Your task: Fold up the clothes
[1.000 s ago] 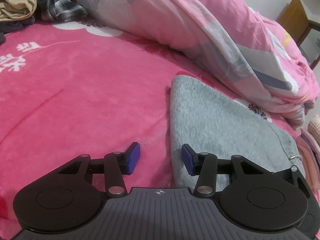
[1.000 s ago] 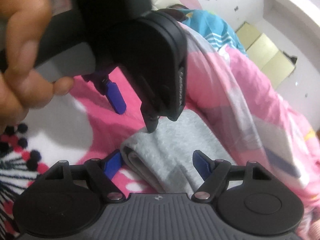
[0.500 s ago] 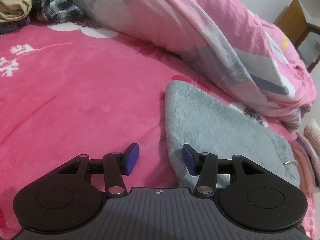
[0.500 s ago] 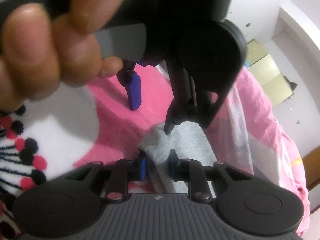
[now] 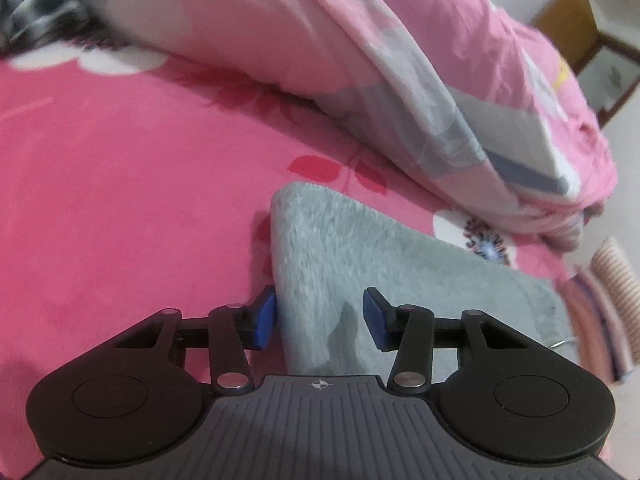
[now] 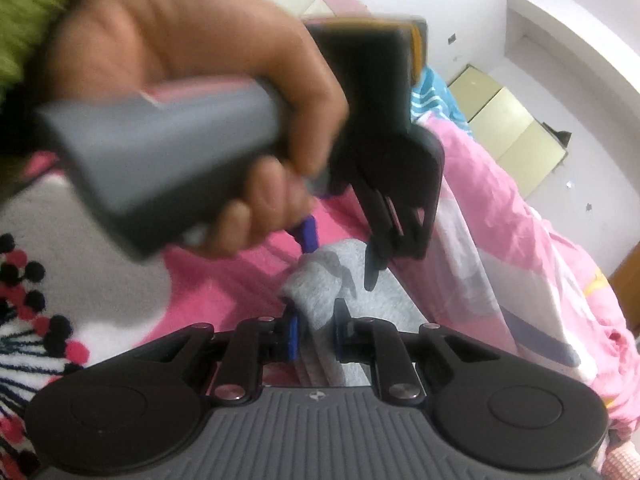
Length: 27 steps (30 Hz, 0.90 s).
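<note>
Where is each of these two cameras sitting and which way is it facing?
Left wrist: on the left gripper, looking down across the pink bed at the grey garment; jaws open astride its edge.
Right wrist: on the right gripper, clamped on the garment's folded edge; the person's left hand fills the view.
Shared: garment, pink quilt, left gripper.

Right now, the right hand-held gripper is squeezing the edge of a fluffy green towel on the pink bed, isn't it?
Not quite: the cloth is grey, not green. The right wrist view shows the right hand-held gripper, whose jaws have just been closing, pinching the edge of the fluffy grey towel on the pink bed.
</note>
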### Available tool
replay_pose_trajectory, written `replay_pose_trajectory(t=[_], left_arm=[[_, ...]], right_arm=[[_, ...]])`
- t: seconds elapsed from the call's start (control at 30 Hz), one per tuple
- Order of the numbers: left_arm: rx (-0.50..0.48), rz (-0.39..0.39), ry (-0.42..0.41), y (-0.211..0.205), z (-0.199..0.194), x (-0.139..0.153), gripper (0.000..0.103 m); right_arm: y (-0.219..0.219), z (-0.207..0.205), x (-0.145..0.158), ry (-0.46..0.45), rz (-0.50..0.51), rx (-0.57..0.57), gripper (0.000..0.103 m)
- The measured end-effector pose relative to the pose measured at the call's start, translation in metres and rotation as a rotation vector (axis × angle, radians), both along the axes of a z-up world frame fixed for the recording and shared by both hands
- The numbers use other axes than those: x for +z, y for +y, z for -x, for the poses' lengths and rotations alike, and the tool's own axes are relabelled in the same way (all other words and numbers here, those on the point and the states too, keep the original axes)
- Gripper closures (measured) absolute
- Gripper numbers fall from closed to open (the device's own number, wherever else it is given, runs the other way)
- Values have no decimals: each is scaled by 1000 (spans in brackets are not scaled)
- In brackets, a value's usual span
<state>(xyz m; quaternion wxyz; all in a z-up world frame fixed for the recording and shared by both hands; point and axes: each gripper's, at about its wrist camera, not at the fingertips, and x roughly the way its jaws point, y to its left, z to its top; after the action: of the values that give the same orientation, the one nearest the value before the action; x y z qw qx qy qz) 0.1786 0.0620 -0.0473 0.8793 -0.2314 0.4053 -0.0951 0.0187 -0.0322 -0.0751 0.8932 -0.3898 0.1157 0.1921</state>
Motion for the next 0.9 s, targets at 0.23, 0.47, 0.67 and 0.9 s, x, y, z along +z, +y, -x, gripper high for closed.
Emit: replay_pose_trajectory(t=[0.23,0.47,0.67,0.9], left_arm=[[-40,-109,-10,-16,-13,-5,71],[-66,-215,-48,-29,-16,-1,80],[-87,-331,-111,-46,-10,15,89],[-113,-440,-182,-68,-2,38,91]], right_arm=[[-2,2,2,3,-35,-7,88],[1,5,0,4,-47,-8,88],[-3,5,1,-4,-66,-14,88],[-7,20,6,-26,-111,-30,89]])
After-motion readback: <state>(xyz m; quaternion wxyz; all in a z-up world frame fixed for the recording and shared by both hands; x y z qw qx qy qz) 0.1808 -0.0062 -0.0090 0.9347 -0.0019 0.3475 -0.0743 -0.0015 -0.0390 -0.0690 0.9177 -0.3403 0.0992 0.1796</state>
